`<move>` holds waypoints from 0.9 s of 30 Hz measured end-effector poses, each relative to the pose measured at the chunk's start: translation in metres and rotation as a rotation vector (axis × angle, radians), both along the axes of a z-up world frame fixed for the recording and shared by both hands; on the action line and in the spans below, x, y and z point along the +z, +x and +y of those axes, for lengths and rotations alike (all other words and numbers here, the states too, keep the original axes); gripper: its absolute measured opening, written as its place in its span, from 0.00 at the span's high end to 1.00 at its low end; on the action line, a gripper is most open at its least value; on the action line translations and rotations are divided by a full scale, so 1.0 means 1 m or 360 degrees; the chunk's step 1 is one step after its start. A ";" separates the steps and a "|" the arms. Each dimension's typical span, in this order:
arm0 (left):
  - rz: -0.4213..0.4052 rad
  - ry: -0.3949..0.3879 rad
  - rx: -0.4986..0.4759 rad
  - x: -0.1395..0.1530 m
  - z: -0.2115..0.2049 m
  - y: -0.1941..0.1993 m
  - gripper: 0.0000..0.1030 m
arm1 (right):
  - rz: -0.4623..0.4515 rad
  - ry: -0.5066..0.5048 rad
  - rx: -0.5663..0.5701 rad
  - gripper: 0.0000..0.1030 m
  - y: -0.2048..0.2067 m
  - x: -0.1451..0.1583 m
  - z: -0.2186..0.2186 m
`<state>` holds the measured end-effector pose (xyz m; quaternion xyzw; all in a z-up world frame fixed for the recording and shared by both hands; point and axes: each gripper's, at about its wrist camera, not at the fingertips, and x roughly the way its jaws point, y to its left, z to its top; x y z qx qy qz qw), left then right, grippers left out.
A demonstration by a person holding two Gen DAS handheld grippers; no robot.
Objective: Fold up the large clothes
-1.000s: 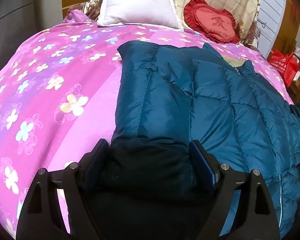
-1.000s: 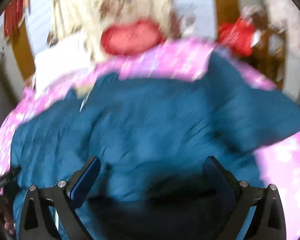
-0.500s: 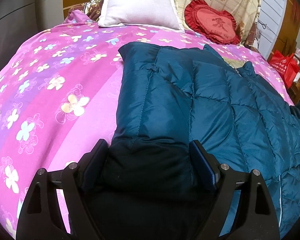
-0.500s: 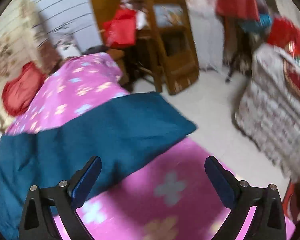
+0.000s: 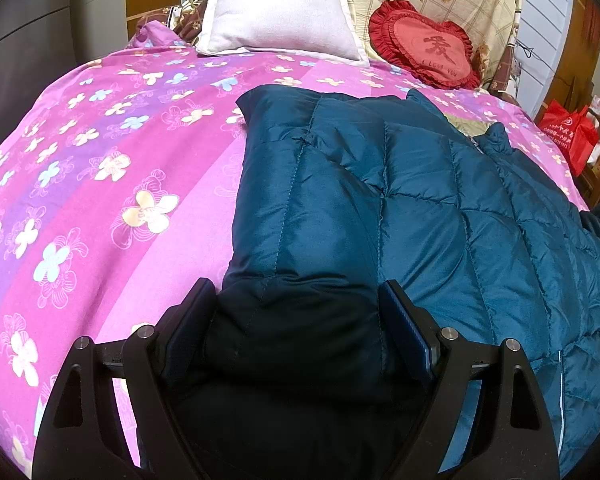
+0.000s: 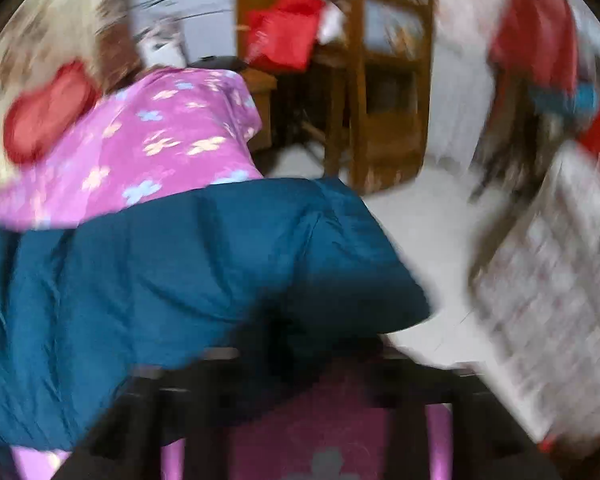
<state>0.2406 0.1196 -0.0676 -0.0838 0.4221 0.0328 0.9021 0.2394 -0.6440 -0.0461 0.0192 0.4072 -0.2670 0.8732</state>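
A teal quilted down jacket [image 5: 420, 200] lies spread on the pink flowered bedcover [image 5: 100, 160]. My left gripper [image 5: 296, 312] stands wide at the jacket's near left end, and the bulky dark cuff part fills the gap and touches both pads. The right wrist view is blurred. In it the jacket's sleeve [image 6: 180, 260] hangs over the bed's corner, and my right gripper [image 6: 300, 356] has its fingers drawn together at the sleeve's near dark edge. The bedcover [image 6: 172, 128] shows beyond the sleeve.
A white pillow [image 5: 280, 8] and a red heart cushion [image 5: 428, 46] lie at the head of the bed. Off the bed's right side are a red bag [image 5: 568, 132], a wooden chair [image 6: 380, 100], pale floor [image 6: 420, 220] and a patterned bundle [image 6: 560, 280].
The right gripper swung from the jacket's body out to the sleeve at the bed's corner, then went from wide open to shut. The left view is unchanged.
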 end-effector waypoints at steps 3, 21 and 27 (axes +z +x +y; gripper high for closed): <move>0.0000 0.0001 0.0000 0.000 0.000 0.000 0.18 | -0.0159 -0.0136 0.0087 0.87 -0.017 0.029 0.043; -0.0009 -0.0055 0.0020 -0.001 0.004 -0.002 0.18 | -0.0230 0.0209 0.1071 0.87 -0.045 0.040 0.443; -0.0017 -0.0074 0.0024 -0.001 0.005 -0.003 0.18 | -0.0126 0.0212 0.1431 0.85 -0.061 0.003 0.523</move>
